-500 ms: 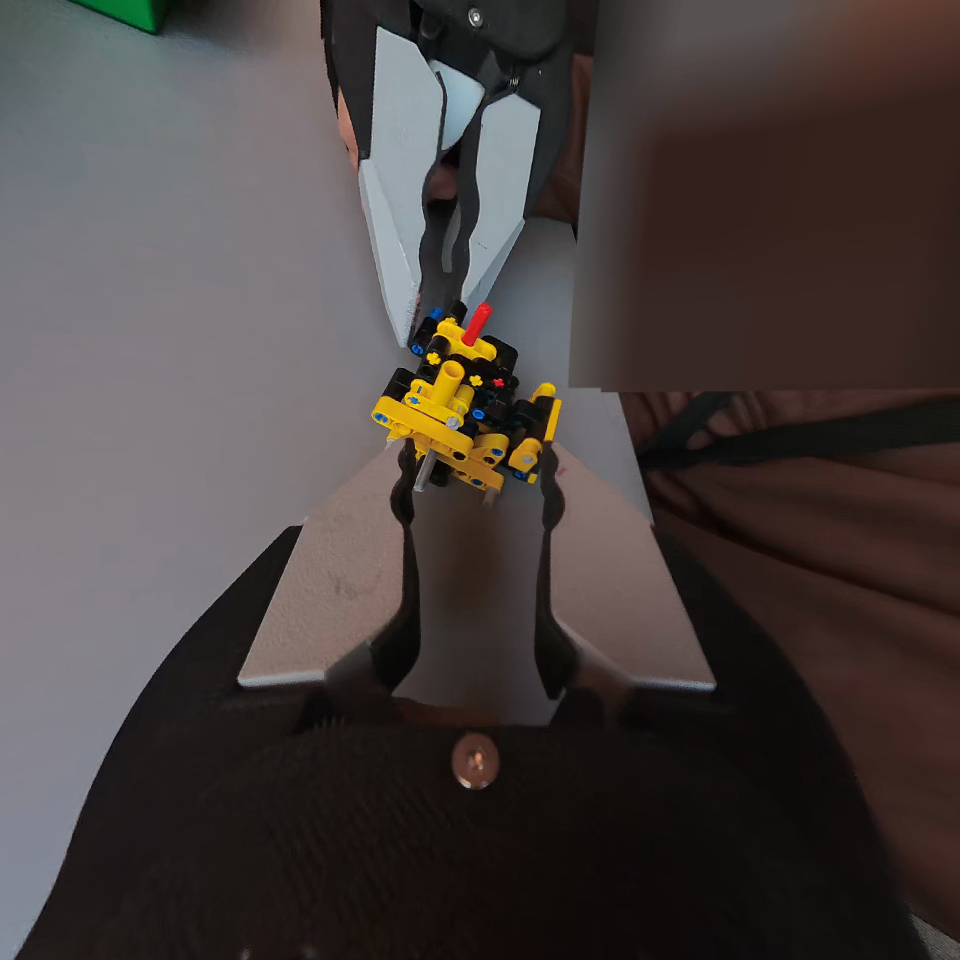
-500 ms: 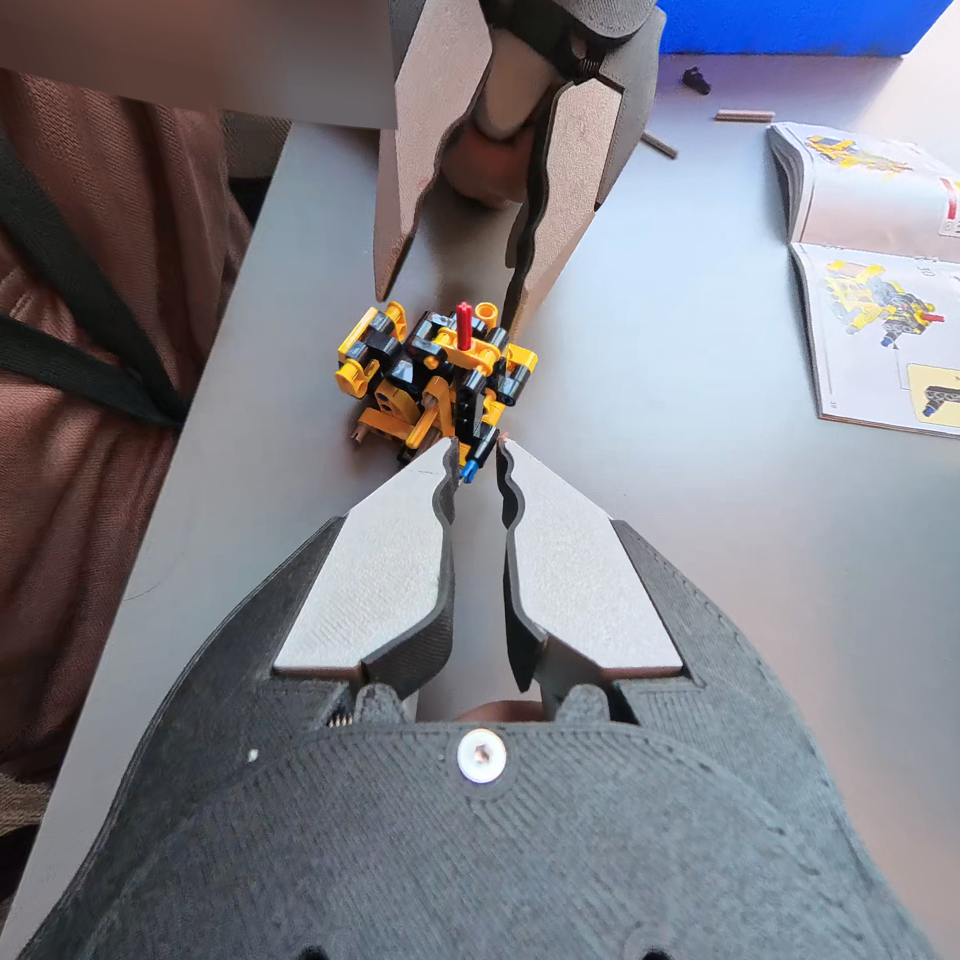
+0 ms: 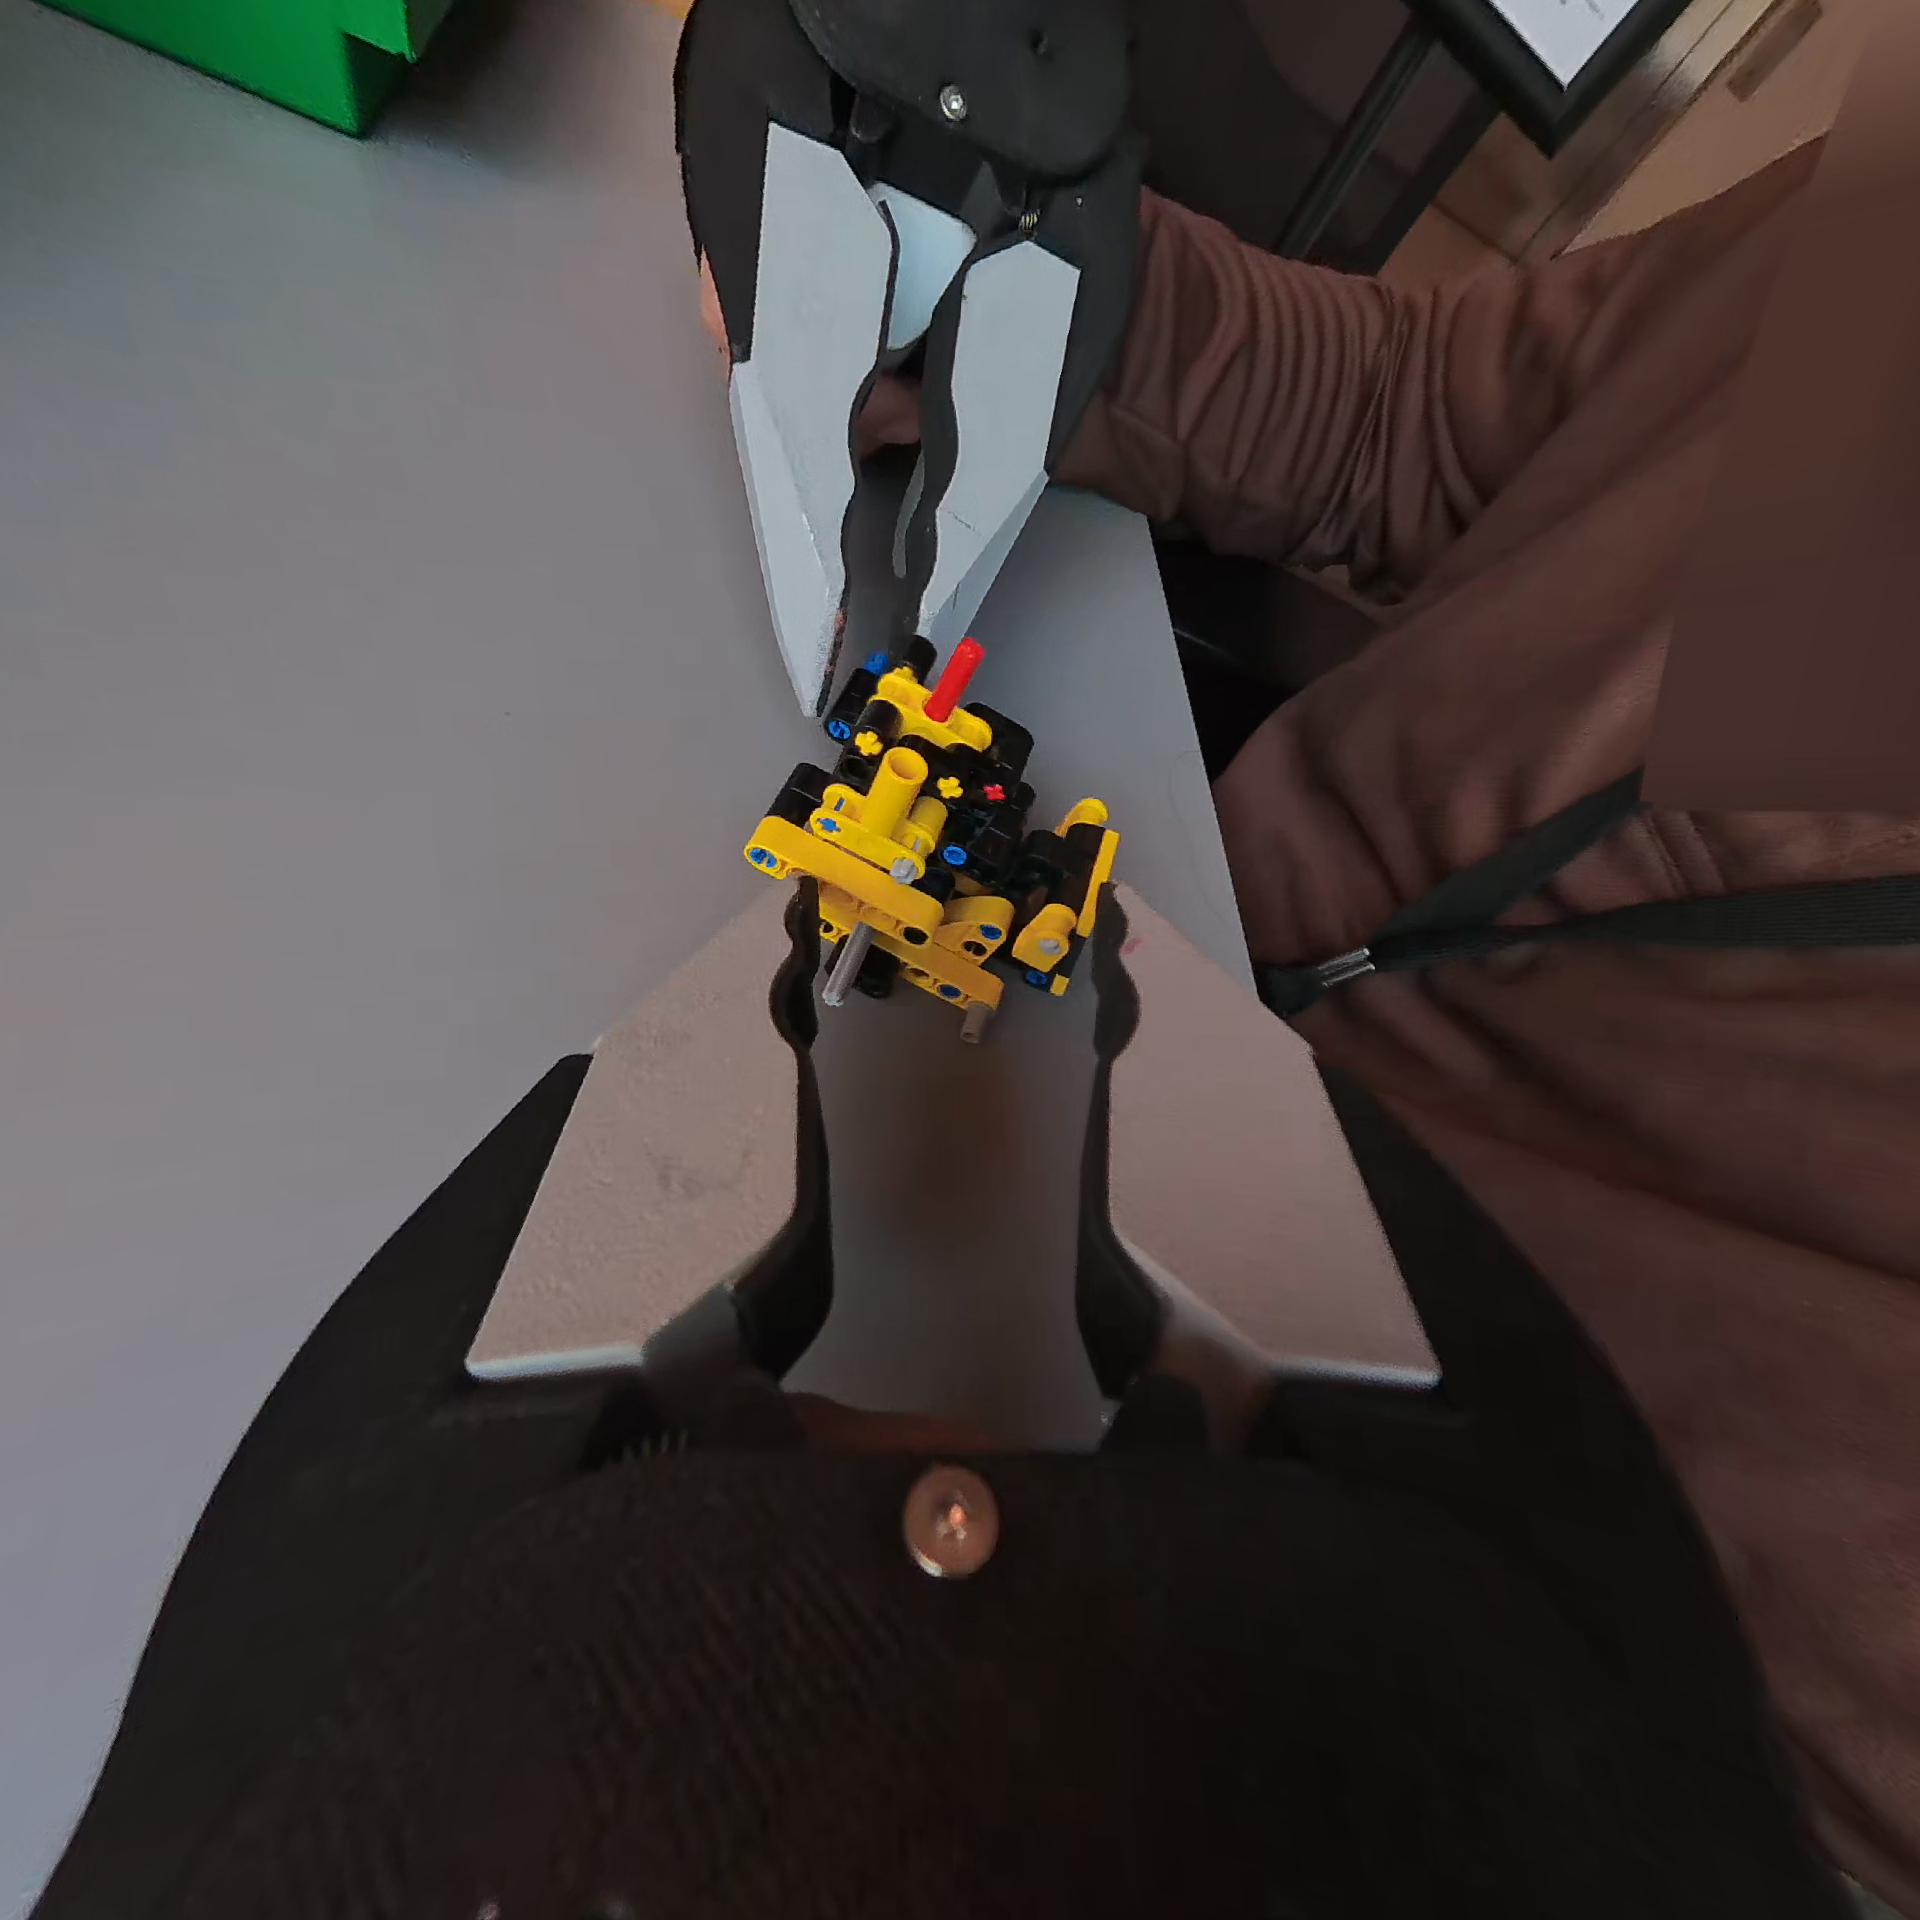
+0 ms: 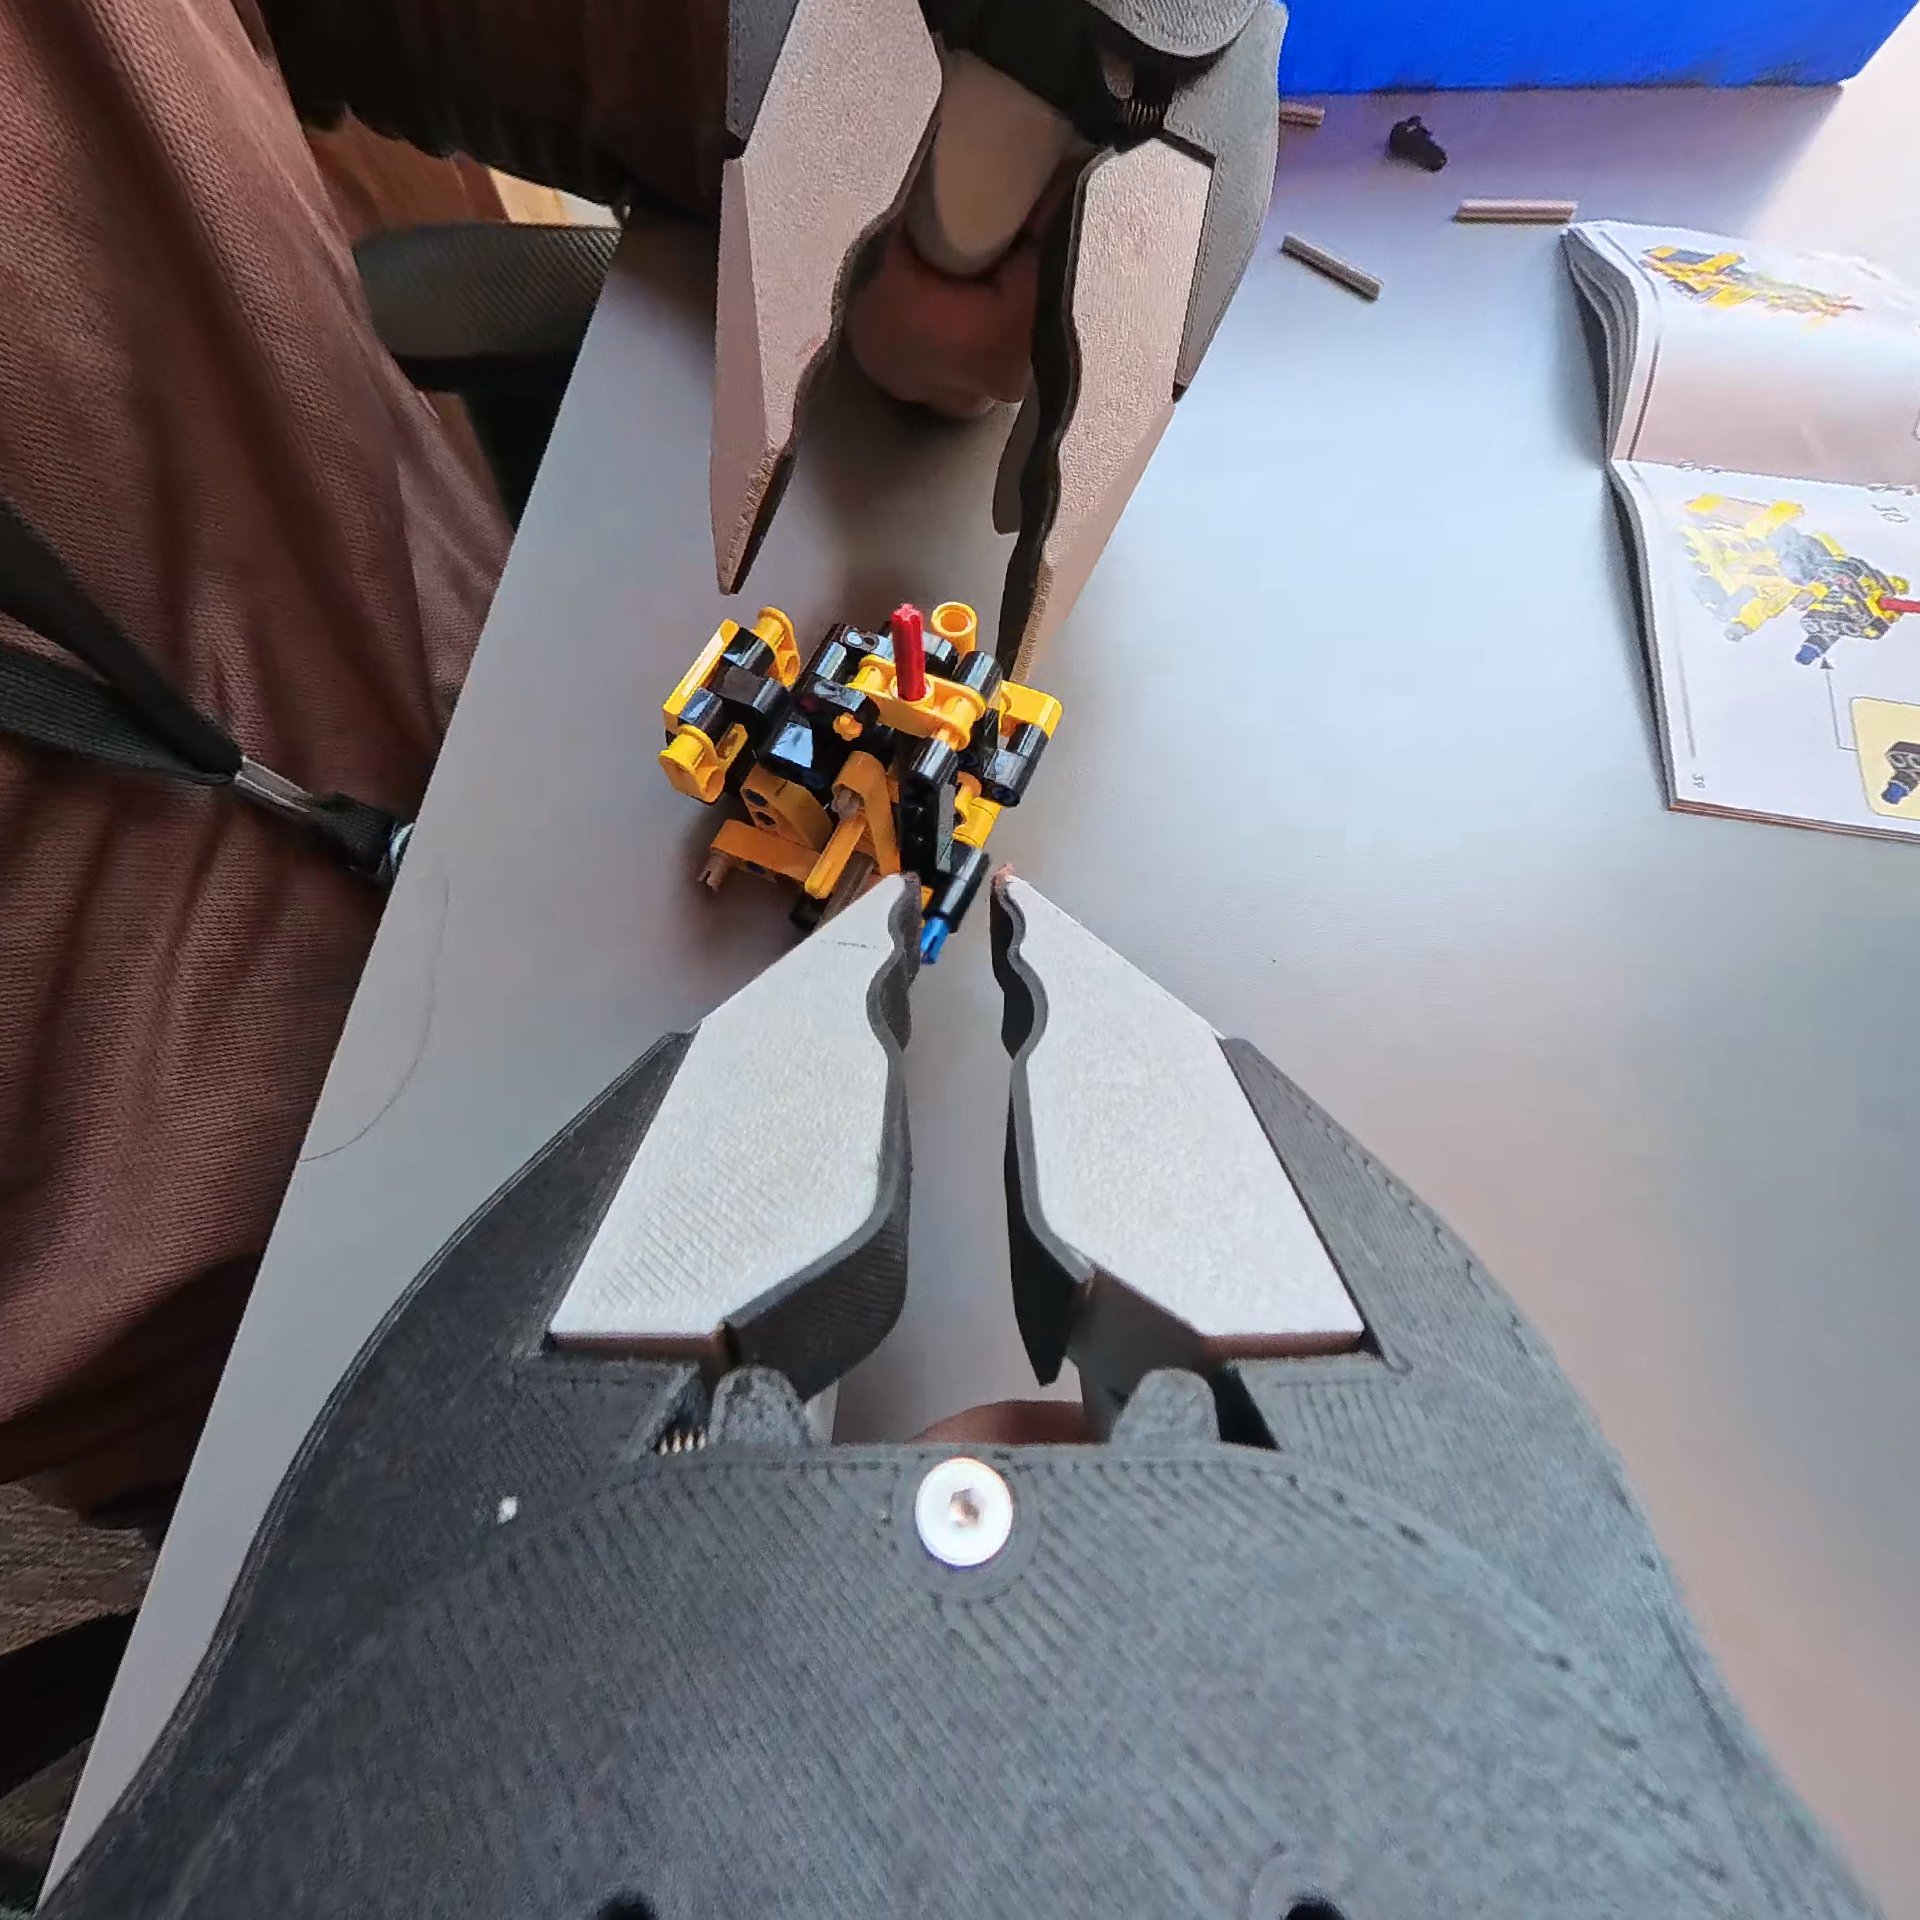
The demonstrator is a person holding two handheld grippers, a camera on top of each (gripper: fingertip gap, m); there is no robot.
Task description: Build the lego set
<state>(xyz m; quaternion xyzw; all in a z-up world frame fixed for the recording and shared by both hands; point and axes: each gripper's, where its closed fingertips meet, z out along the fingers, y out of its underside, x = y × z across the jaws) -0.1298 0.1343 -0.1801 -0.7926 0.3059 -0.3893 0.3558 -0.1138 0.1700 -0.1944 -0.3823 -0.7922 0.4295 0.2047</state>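
Observation:
A small yellow and black lego model with a red axle standing up from it sits on the grey table near its edge. My left gripper is spread wide, and its fingertips press on both sides of the model's near end. My right gripper faces it from the other end. Its jaws are nearly together around a black connector with a blue pin that sticks out of the model. The left gripper shows at the top of the right wrist view, and the right gripper at the top of the left wrist view.
An open instruction booklet lies right of the model. Two brown axles and a small black part lie near a blue box. A green box stands at the far left. A person in brown clothing sits at the table edge. The gap from one gripper's tips to the other's is roughly 5 cm.

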